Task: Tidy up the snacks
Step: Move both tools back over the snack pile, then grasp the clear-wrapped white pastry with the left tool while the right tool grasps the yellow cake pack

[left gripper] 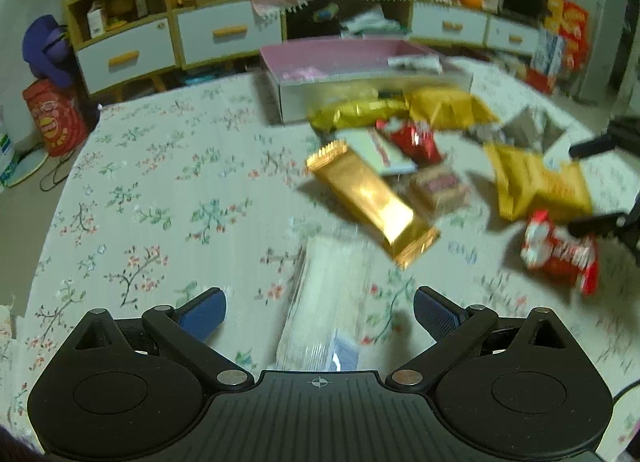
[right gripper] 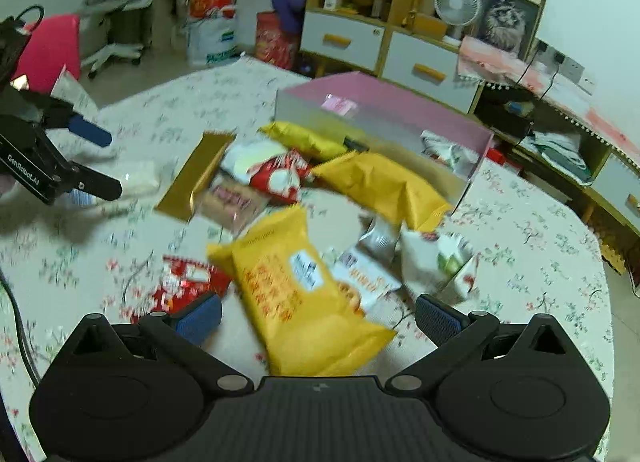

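The table (left gripper: 152,189), covered in a pale floral cloth, carried everything. At its far side stood an open box (right gripper: 384,117) with a pink inside and white outer walls, holding a few small packets. The snacks lay in a loose heap in front of the box, toward the right half of the table.

Largest among them was a yellow snack bag (right gripper: 304,302) with orange print, lying just ahead of the right tool (right gripper: 318,320) and reaching in between its blue-padded fingers, which stood wide apart; whether they touched the bag could not be told. A second yellow bag (right gripper: 380,185) lay against the front of the box. A long gold wrapped bar (left gripper: 372,201) lay diagonally near the middle of the heap, with a red packet (left gripper: 416,139) and a small brownish packet (left gripper: 438,185) just beyond it. Another red and white packet (left gripper: 560,254) lay to the right, near the yellow bags.

The left tool (left gripper: 320,314) was spread wide as well, gripping nothing. A pale, clear-wrapped packet (left gripper: 324,302) lay flat on the cloth between and below its fingers, apart from the heap. Motion blur hid the printing on most wrappers.
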A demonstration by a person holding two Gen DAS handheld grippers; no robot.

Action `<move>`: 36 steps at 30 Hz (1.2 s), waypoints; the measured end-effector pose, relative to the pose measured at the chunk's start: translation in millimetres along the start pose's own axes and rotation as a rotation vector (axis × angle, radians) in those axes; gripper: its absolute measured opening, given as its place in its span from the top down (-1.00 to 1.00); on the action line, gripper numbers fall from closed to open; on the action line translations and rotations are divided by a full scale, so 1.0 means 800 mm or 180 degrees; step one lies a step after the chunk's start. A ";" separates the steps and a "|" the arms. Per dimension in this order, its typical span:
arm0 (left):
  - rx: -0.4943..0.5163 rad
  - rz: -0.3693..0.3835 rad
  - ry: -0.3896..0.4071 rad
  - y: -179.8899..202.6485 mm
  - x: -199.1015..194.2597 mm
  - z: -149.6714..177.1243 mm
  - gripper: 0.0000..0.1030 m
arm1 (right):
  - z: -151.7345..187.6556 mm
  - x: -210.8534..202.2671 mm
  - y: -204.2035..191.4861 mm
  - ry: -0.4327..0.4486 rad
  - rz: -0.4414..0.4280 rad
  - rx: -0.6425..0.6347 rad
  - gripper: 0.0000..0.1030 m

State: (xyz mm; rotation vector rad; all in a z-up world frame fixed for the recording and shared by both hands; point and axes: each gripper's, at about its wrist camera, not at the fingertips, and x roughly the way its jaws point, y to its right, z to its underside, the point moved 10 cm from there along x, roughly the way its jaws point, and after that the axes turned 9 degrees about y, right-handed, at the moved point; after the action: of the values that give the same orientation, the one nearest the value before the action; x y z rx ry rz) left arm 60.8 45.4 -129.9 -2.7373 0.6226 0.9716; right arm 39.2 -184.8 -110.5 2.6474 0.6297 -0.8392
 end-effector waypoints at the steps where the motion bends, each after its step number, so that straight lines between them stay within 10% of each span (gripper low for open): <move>1: 0.0025 -0.0008 -0.0020 0.000 0.001 0.003 -0.96 | 0.003 0.001 -0.001 -0.0024 -0.0017 0.0008 -0.51; 18: -0.0048 0.0153 -0.0086 -0.006 0.006 0.014 -0.92 | 0.021 0.013 -0.002 -0.0033 -0.0024 -0.0088 -0.51; 36: 0.0043 0.0229 -0.0026 0.006 -0.001 0.006 -0.05 | 0.003 0.020 -0.012 0.0125 0.0023 -0.0214 -0.10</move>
State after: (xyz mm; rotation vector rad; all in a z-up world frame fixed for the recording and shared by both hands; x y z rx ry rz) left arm 55.6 42.4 -132.9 -2.7150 0.7282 0.9900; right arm 44.8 -172.4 -123.5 2.6098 0.6462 -0.7525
